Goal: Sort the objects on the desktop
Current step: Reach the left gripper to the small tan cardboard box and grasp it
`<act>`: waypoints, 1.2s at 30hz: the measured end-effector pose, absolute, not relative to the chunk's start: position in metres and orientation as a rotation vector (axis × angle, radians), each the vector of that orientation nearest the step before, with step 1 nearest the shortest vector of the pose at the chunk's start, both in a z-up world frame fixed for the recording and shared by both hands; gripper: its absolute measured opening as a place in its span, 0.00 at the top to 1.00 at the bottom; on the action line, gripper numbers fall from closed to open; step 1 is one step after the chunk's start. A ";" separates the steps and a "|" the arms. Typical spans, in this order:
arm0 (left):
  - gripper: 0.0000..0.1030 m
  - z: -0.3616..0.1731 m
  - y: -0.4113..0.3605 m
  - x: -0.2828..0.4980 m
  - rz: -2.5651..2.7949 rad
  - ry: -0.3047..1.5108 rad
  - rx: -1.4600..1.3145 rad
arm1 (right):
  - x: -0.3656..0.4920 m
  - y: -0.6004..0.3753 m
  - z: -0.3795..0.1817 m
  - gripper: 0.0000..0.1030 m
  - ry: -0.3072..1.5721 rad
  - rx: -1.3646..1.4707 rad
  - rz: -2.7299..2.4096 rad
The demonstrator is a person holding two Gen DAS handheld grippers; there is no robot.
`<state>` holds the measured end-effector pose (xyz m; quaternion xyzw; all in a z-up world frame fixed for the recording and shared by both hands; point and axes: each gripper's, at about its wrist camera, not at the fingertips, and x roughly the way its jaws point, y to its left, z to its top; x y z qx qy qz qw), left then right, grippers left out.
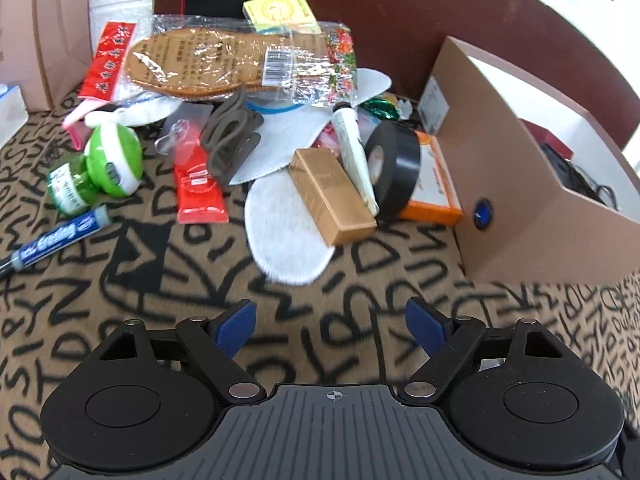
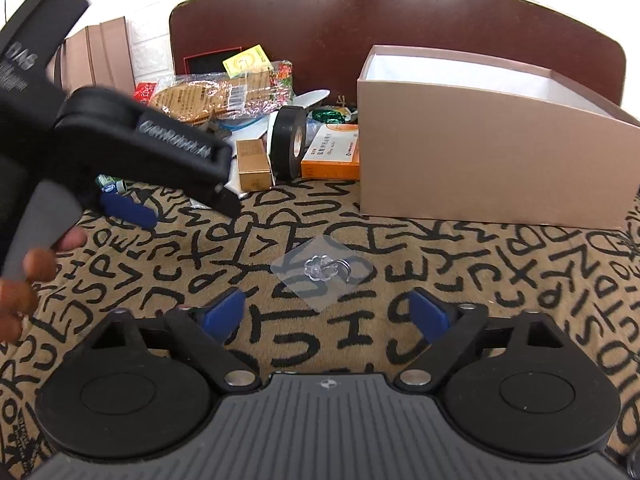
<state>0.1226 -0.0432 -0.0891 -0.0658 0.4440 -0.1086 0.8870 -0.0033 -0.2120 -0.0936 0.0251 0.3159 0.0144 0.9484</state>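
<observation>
A heap of small objects lies on the letter-patterned cloth point(image 1: 120, 264): a gold box point(image 1: 332, 196), a black tape roll point(image 1: 394, 166), an orange box point(image 1: 434, 184), a white insole point(image 1: 284, 232), a red packet point(image 1: 200, 188), a green round gadget point(image 1: 114, 160) and bagged brown insoles point(image 1: 208, 64). My left gripper point(image 1: 331, 326) is open and empty, a little short of the white insole. My right gripper point(image 2: 328, 314) is open and empty, just behind a clear adhesive hook point(image 2: 320, 270) lying flat on the cloth. The left gripper's body point(image 2: 152, 136) shows at the left of the right wrist view.
An open tan cardboard box point(image 1: 516, 204) stands at the right, with dark items inside; it also shows in the right wrist view point(image 2: 480, 164). A blue tube point(image 1: 60, 236) lies at the far left. A dark red headboard point(image 2: 400, 16) runs behind the heap. Pink boxes point(image 1: 52, 32) stand at the back left.
</observation>
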 end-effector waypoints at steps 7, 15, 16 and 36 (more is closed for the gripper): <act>0.16 -0.097 -0.057 0.154 -0.201 0.912 -0.109 | 0.014 -0.215 -0.101 0.19 0.653 0.063 0.045; 0.17 -0.101 -0.062 0.175 -0.188 0.886 -0.073 | 0.026 -0.214 -0.109 0.20 0.653 0.059 0.047; 0.20 -0.102 -0.061 0.175 -0.186 0.882 -0.067 | 0.027 -0.215 -0.109 0.21 0.652 0.062 0.047; 0.67 -0.092 -0.031 0.120 -0.291 0.931 -0.095 | 0.010 -0.211 -0.107 0.43 0.646 0.057 0.050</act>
